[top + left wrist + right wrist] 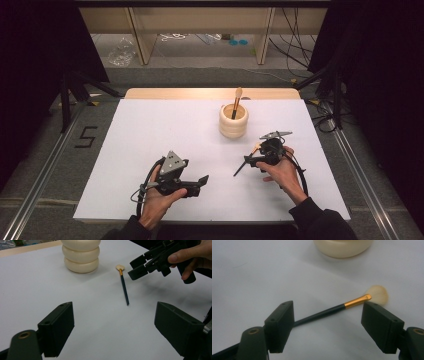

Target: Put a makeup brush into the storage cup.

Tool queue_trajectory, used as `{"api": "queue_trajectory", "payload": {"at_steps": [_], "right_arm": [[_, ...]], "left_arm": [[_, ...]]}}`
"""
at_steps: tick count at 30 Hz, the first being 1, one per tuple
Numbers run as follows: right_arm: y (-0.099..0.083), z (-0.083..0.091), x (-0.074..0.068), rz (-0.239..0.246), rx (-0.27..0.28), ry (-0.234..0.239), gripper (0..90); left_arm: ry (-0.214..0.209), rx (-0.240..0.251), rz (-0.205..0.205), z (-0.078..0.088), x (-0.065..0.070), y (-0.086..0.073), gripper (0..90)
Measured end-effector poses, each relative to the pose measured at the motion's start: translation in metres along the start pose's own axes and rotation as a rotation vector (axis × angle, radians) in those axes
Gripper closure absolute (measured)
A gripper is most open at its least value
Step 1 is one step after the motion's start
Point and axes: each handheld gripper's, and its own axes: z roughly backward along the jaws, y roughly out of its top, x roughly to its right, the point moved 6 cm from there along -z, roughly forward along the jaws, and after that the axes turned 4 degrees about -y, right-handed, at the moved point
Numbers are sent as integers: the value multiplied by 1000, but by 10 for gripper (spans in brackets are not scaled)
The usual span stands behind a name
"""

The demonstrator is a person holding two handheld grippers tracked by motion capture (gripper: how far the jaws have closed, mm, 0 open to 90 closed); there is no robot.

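A makeup brush (329, 310) with a dark handle, gold ferrule and cream bristles lies flat on the white table top (150, 135). My right gripper (328, 322) hangs low over it, open, with one jaw on each side of the handle and neither pad touching it. The left gripper view has the same brush (124, 288) below the right gripper (135, 268). From above, the brush (244, 167) lies at the right gripper (255, 157). My left gripper (202, 182) rests near the front edge, open and empty (113, 325). A cream ribbed holder (233, 121) holds a second brush (237, 100).
The holder (80, 255) stands just beyond the lying brush, toward the far edge. A bare wooden strip (200, 93) runs along the table's far side. Dark stands (65, 95) flank the table, with cables (295, 55) on the floor behind.
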Motion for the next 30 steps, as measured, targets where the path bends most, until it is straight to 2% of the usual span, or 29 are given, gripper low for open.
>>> {"api": "queue_trajectory", "payload": {"at_steps": [4, 5, 6, 9, 12, 16, 17, 19, 22, 23, 24, 25, 26, 28, 30], "right_arm": [[3, -5, -2, 12, 10, -15, 301], [3, -6, -3, 11, -7, -14, 303], [3, -6, -2, 29, -27, -12, 311], [3, -10, -2, 26, -33, -20, 322], [3, -11, -2, -14, -56, -21, 332], [3, -16, 0, -9, -70, -10, 342], [2, -14, 1, -14, -87, -6, 346], [3, -15, 1, -30, -80, -2, 354], [5, -16, 2, -26, -75, 12, 366], [4, -14, 1, -45, -116, 18, 367], [5, -15, 3, -30, -120, 19, 367], [7, -13, 2, -41, -131, 17, 370], [10, -12, 3, -26, -127, 30, 373], [16, -9, 0, -46, -147, 53, 378], [20, -9, 0, -29, -162, 50, 380]], "left_arm": [[-3, 1, 7, 0, 0, 0, 160], [-2, 1, 6, 1, -1, 0, 160], [-3, 2, 4, 1, -1, 0, 160], [-4, 2, 1, 1, -1, 0, 160], [-4, 3, 3, 2, -1, 0, 160], [-4, 6, 3, 2, -1, 1, 160], [-5, 5, 3, 2, -1, 1, 160], [-5, 1, 1, 1, -1, 0, 160], [-10, 4, 1, 0, 0, 1, 160], [-11, 4, -2, 0, 0, 1, 160], [-9, 0, -5, 0, 0, 1, 160], [-8, -2, -7, 0, 0, 1, 160], [-10, -1, -6, 0, 1, 1, 160], [-10, 0, -4, 0, 1, 1, 160], [-12, 3, -2, 0, 1, 1, 160]]}}
